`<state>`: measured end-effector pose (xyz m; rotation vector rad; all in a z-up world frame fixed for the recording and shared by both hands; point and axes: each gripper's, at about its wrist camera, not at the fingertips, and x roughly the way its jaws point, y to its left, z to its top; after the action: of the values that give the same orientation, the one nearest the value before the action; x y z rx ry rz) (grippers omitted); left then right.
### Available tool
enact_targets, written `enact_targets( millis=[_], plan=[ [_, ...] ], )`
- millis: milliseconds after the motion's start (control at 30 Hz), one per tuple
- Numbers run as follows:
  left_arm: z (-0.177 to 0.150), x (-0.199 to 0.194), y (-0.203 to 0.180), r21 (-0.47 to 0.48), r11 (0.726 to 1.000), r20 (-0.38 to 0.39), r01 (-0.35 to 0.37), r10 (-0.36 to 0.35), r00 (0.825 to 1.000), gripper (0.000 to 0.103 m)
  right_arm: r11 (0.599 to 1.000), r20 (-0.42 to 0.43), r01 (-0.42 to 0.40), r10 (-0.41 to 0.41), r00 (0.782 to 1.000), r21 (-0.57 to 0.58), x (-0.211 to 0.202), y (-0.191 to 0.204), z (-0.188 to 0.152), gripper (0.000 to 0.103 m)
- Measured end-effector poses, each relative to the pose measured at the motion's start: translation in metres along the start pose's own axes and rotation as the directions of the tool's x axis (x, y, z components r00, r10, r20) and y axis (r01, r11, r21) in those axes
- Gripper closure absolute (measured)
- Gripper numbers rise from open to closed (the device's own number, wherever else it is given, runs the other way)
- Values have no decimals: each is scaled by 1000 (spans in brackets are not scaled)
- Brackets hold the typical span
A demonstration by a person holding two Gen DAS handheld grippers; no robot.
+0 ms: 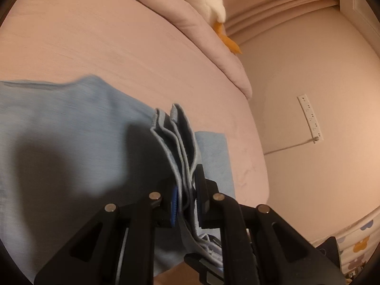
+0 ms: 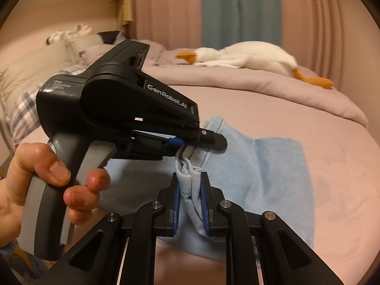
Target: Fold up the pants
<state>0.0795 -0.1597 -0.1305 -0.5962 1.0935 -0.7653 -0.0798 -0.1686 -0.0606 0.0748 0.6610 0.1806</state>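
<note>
Light blue pants [image 1: 71,123] lie spread on the pink bed sheet [image 1: 118,47]. In the left wrist view my left gripper [image 1: 186,194] is shut on a bunched edge of the pants, and several hemmed layers stand up between its blue pads. In the right wrist view my right gripper [image 2: 190,190] is shut on a seamed fold of the pants [image 2: 261,166], lifted a little off the bed. Just beyond it is my left gripper [image 2: 187,143], held by a hand [image 2: 35,178], pinching the same bunch of fabric. Both grippers sit close together.
A folded pink duvet [image 2: 261,90] lies across the far side of the bed with a white goose plush [image 2: 249,59] on top. Pillows [image 2: 28,90] are at the left. A white power strip [image 1: 310,118] is on the floor beyond the bed's edge.
</note>
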Motion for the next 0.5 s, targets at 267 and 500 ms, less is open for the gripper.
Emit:
enact_targets(
  millis=[267,500],
  plan=[
    [1,-18,38,-21,997,11,-80,80,997,93,996,-39,-61,58,998,-65,29,39,2,86],
    [2,-10,60,-23,983,-12,-183,183,983,85,996,-128,-69,60,990,-63,54,40,-8,86]
  ],
)
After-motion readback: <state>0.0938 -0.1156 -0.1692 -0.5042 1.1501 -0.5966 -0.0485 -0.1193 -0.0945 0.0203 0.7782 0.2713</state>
